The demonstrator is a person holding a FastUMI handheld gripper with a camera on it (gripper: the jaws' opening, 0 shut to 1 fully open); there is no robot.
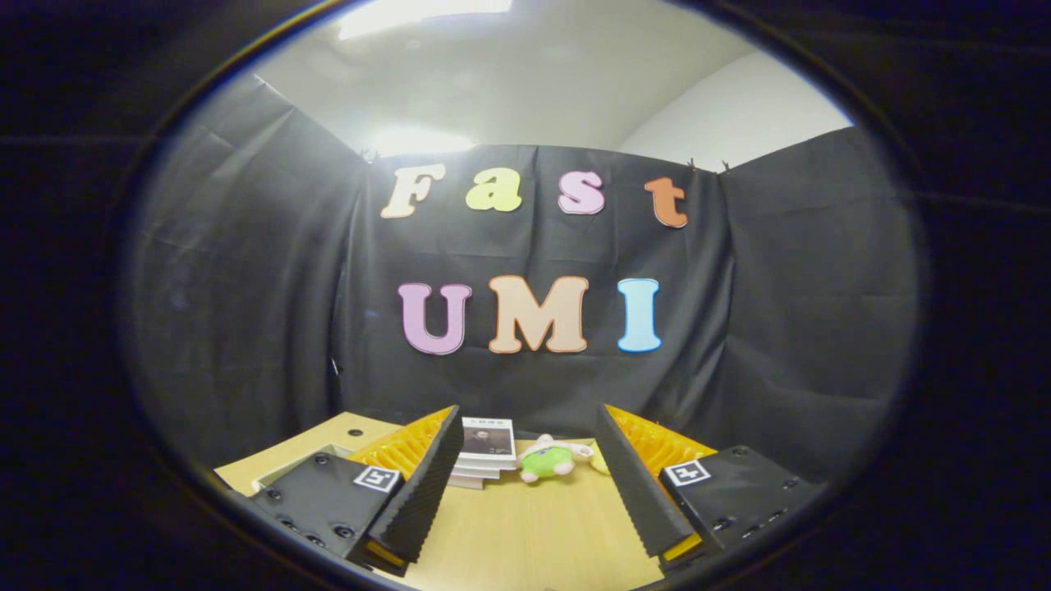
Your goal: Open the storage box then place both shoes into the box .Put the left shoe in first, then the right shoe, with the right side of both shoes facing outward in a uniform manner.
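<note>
Above the table [525, 533], fingers [427, 484] wide apart, empty.

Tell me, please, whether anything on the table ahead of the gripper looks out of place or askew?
Nothing looks spilled or damaged. A small plush toy lies flopped on its side on the wooden table, beside a neat stack of books. That is the only untidy thing. The gripper hovers with its jaws open and nothing between them.

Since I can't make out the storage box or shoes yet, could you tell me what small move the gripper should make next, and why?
Probably tilt the gripper downward to look for the box. Its fingers stand open and empty above the wooden table, and just beyond them lie a stack of books and a green plush toy.
</note>
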